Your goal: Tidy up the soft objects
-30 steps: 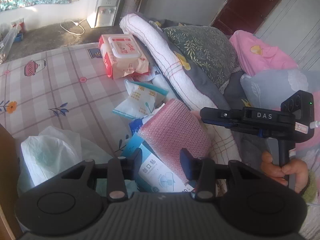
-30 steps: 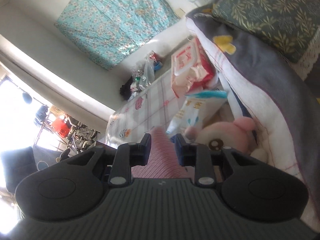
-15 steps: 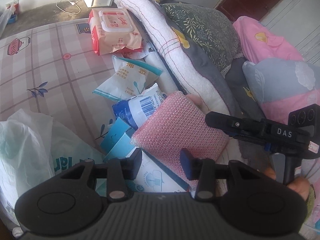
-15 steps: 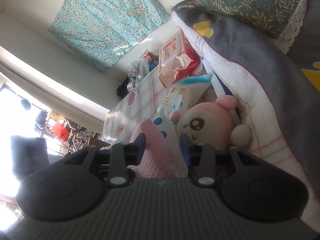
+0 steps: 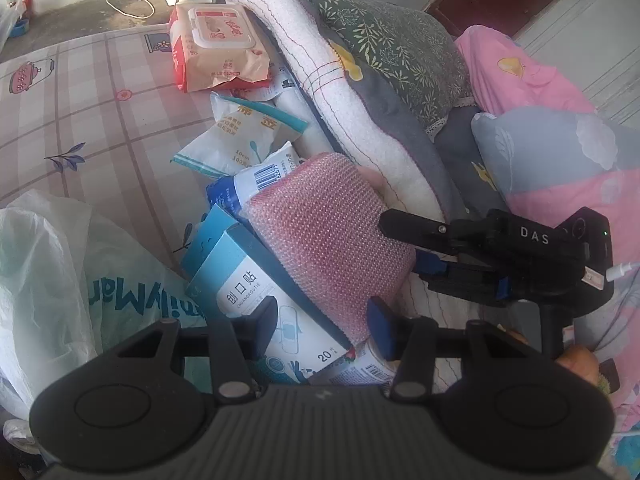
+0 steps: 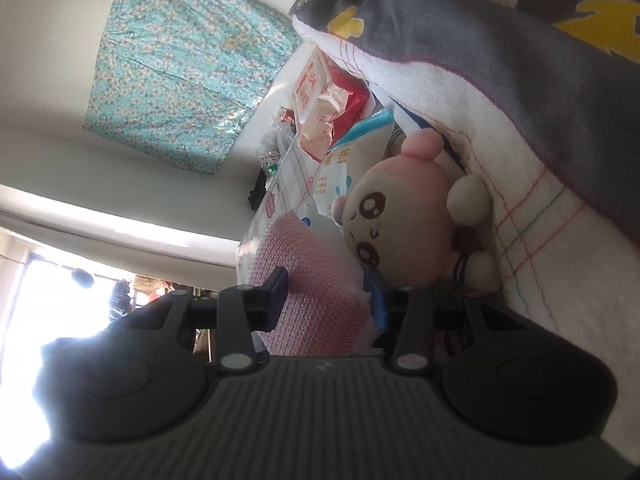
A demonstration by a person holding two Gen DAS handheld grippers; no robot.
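A pink knobbly sponge (image 5: pixel 328 236) lies tilted on a pile of packets on the bed. It also shows in the right wrist view (image 6: pixel 308 280). My right gripper (image 6: pixel 328 300) is open, its jaws either side of the sponge's near edge; in the left wrist view it (image 5: pixel 408 256) reaches in from the right. A pink plush doll (image 6: pixel 400 224) lies just behind the sponge, against a white and grey blanket (image 6: pixel 520 160). My left gripper (image 5: pixel 322 320) is open and empty, hovering over a blue and white plaster box (image 5: pixel 256 296).
A red wet-wipes pack (image 5: pixel 216 48), a cotton-swab bag (image 5: pixel 244 136) and other packets lie on the checked sheet (image 5: pixel 100 112). A white plastic bag (image 5: pixel 52 272) sits at the left. A leaf-print pillow (image 5: pixel 396 48) and pink bedding (image 5: pixel 532 84) lie at the right.
My right gripper has opened wider and pushed in around the sponge's edge, and the doll shows more fully. My left gripper has moved closer over the pile.
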